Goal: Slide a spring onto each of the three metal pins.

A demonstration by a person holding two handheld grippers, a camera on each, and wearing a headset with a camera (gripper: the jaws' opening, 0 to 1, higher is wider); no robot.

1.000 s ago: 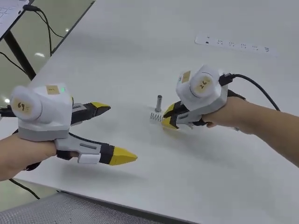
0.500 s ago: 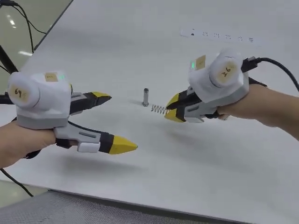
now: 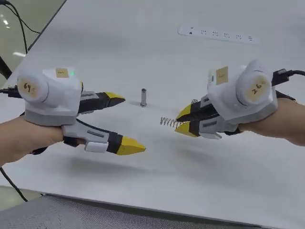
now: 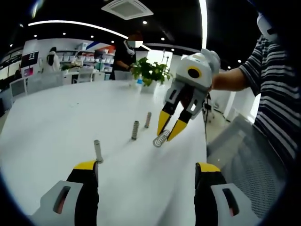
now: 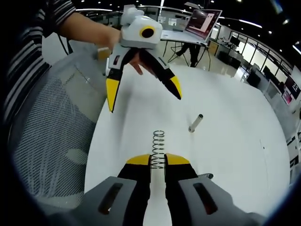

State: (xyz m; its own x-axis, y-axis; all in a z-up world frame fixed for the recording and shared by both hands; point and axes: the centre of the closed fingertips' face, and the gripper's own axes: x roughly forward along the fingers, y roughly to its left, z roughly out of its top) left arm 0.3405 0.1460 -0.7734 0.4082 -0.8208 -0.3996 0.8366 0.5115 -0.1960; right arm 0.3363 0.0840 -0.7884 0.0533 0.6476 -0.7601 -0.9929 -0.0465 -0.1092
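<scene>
One spring [image 3: 167,122] is pinched by its end between the yellow tips of the right gripper [image 3: 182,122]. The jaws are closed narrow on it, and the rest of the coil sticks out free beyond them, just above the white table [image 3: 143,47]. From the right gripper view, the spring [image 5: 158,148] points straight ahead out of the closed tips.

A bare metal pin [image 3: 143,97] stands upright on the table. It is near the spring's free end but not touching it, and it lies between the two grippers. In the left gripper view, three pins stand in a row running away across the table. The nearest [image 4: 98,150] is plain. The middle pin [image 4: 135,130] looks ribbed, as if a coil sits round it. The far pin [image 4: 148,119] is too small to judge.

The left gripper [image 3: 131,123] is held level over the table with its jaws spread wide and nothing between them. It faces the right gripper across the bare pin.

Further back on the table lies a white power strip [image 3: 220,35]. A potted plant [image 4: 150,71] sits at the table's far end in the left gripper view.
</scene>
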